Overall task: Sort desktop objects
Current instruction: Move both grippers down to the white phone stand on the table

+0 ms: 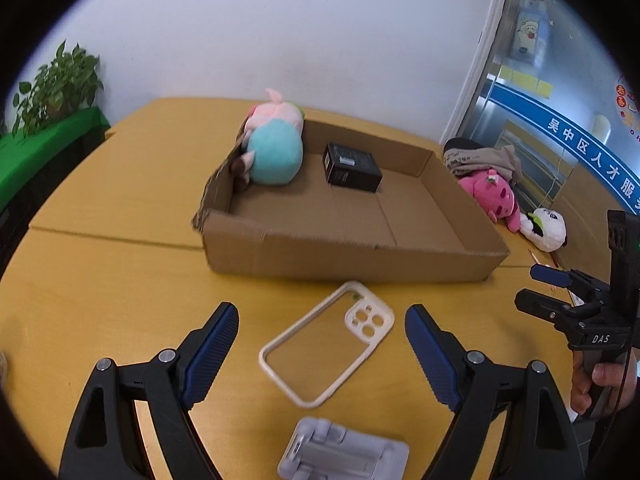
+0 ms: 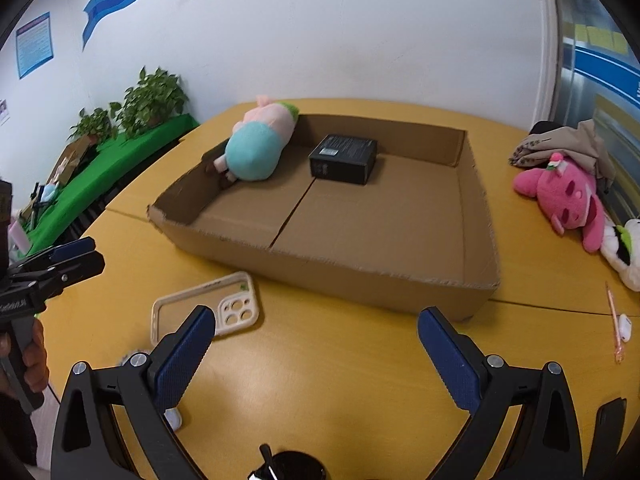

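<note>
While wide open, left gripper (image 1: 322,328) straddles phone case (image 1: 326,342), tilted far-right. Right gripper (image 2: 316,334) open too, probably farther away.

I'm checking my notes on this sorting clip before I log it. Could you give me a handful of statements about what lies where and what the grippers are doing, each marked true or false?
1. The black box lies inside the cardboard tray. True.
2. The phone case is already in the tray. False: it lies on the table in front of the tray.
3. The left gripper is open, with the phone case between its fingers' line. True.
4. The pink plush lies in the tray. False: it lies on the table, right of the tray.
5. The right gripper grips the teal plush. False: it is open and empty; that plush lies in the tray.
</note>
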